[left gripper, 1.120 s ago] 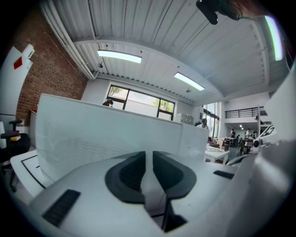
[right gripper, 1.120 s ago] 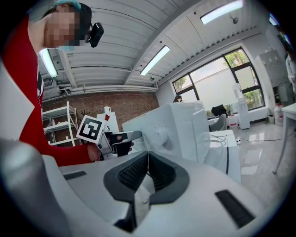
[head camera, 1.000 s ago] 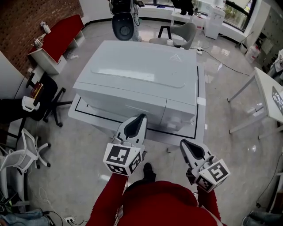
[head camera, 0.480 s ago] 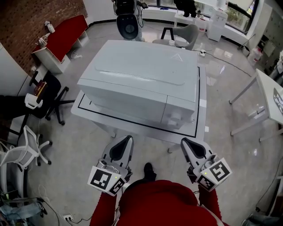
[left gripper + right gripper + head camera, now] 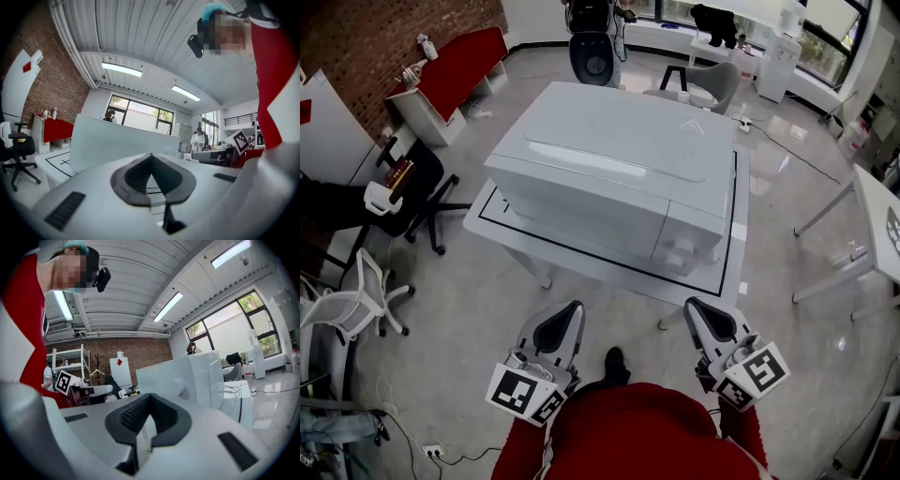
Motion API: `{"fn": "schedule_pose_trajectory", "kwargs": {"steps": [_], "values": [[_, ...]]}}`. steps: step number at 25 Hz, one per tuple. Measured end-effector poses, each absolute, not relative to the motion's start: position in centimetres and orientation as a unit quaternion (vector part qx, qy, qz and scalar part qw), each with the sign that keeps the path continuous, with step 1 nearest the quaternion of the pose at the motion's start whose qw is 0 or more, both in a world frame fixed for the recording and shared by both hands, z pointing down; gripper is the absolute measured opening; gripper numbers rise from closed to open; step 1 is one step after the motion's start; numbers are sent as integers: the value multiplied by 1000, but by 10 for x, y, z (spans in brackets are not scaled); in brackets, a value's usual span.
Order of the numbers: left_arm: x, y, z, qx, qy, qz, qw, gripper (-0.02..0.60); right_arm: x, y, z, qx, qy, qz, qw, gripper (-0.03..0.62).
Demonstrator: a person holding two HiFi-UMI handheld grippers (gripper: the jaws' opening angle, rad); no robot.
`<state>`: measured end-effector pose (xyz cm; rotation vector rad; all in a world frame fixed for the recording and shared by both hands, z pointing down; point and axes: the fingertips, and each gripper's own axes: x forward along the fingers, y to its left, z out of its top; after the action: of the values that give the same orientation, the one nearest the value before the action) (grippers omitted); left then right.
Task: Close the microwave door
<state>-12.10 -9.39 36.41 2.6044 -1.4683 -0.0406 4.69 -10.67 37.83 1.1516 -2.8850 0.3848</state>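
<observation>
Two tongs pressed together empty, white left gripper [image 5: 563, 323] and white right gripper [image 5: 709, 319], well short of one large white boxy microwave [image 5: 619, 159], door shut, open grey floor [image 5: 623, 323] between.

Place: an open-plan office or lab in a loft-like hall.
Walls: brick wall [image 5: 394, 28] at upper left of the head view; tall windows [image 5: 820, 33] at upper right.
Ceiling: ribbed ceiling [image 5: 154, 33] with strip lights [image 5: 122, 69].
Floor: polished grey floor [image 5: 469, 300]; a cable [image 5: 459, 457] lies at lower left.
Seating: black swivel chair [image 5: 412, 197] and white chair [image 5: 356, 300] at left, grey chair [image 5: 712, 80] at top.
Furniture: white tabletop [image 5: 487, 220] with a black outline in the middle; white table [image 5: 877, 216] at the right edge; red-topped cabinet [image 5: 455, 61] by the brick; shelf rack [image 5: 68, 359].
People: two people [image 5: 199, 139] stand far back by the windows.
</observation>
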Motion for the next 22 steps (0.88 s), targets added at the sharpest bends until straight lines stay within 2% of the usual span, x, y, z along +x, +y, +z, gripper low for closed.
{"fn": "schedule_pose_trajectory", "kwargs": {"steps": [22], "values": [[-120, -79, 369, 863, -501, -7, 70, 11, 38, -98, 376, 343, -931, 121, 10, 12]]}}
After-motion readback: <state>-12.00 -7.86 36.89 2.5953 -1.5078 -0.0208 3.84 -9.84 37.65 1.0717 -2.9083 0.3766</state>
